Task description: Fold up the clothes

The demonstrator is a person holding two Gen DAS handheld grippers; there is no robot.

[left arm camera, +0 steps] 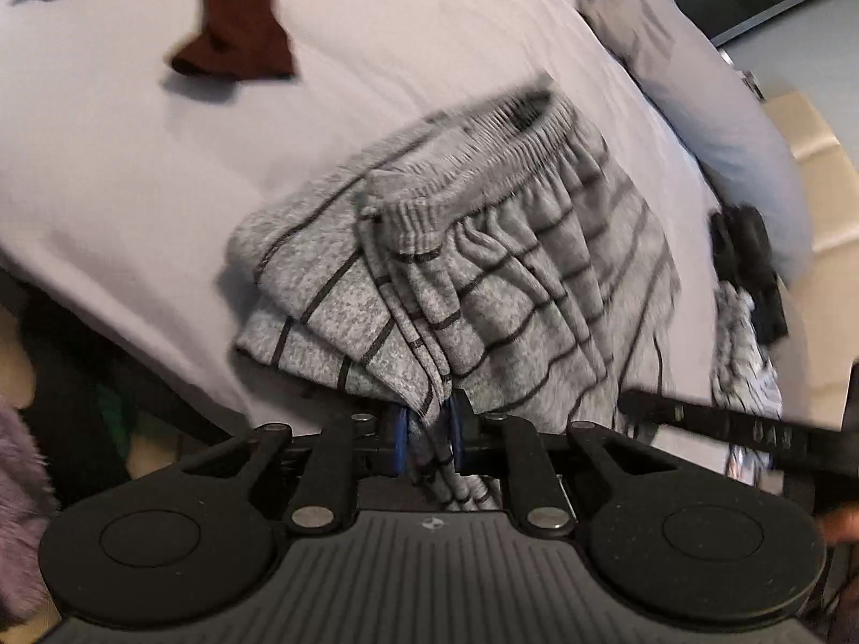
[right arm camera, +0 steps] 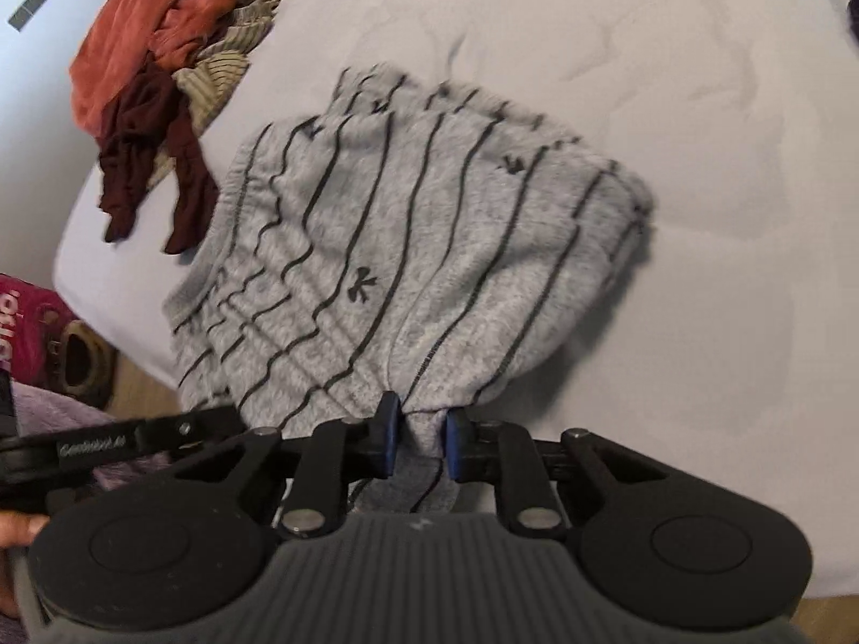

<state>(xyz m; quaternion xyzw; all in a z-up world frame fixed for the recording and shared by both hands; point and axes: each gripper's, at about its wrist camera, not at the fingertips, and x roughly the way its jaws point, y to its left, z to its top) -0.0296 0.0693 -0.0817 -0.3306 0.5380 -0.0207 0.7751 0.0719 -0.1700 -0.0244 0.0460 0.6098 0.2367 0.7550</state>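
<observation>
A grey striped garment lies partly folded on a pale bed sheet, and both tongs have hold of it at its near edge. The left gripper has its blue pads narrowed onto a bunched fold of the grey cloth, which runs down between the fingers toward the camera. The right gripper pinches a gathered piece of the same garment in the same way, with cloth hanging down behind the pads. Only the left view shows the ribbed elastic waistband, doubled over on top of stacked layers, and a grey pillow at the far right of the bed. That view also has a dark red piece of clothing lying well apart on the sheet. The right view shows the garment's flat outer face with small black bow marks, and a pile of unfolded clothes, rust, dark red and striped tan, at the bed's left edge, just beside the grey garment. Each view catches part of the other gripper at its side.
</observation>
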